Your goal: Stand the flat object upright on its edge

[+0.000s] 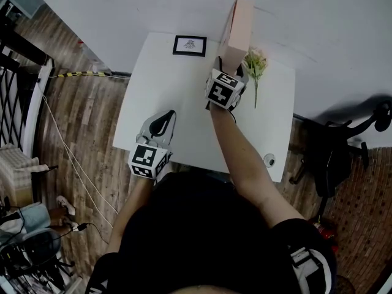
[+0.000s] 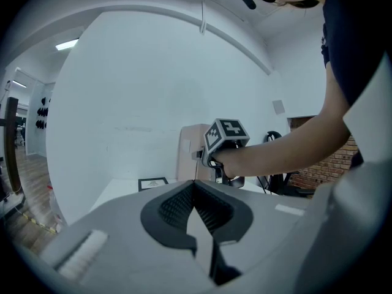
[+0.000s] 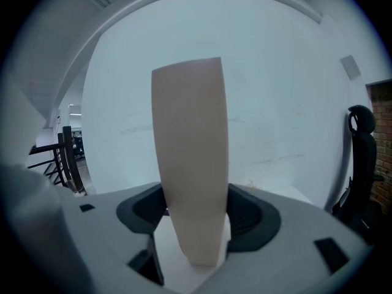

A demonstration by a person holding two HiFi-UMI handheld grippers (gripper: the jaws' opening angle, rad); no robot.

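White table [image 1: 190,133] by white wall, wood-plank floor around. Pale pink flat box [image 1: 236,29], smooth, matte, rectangular, stands upright on edge at table's far edge. Right gripper [image 1: 228,66] clamps its lower part, arm stretched forward. Black-framed picture [image 1: 189,45] lies flat by far edge; flower sprig [image 1: 255,69] just right of box. Left gripper [image 1: 162,122], jaws together, empty, near front-left corner.
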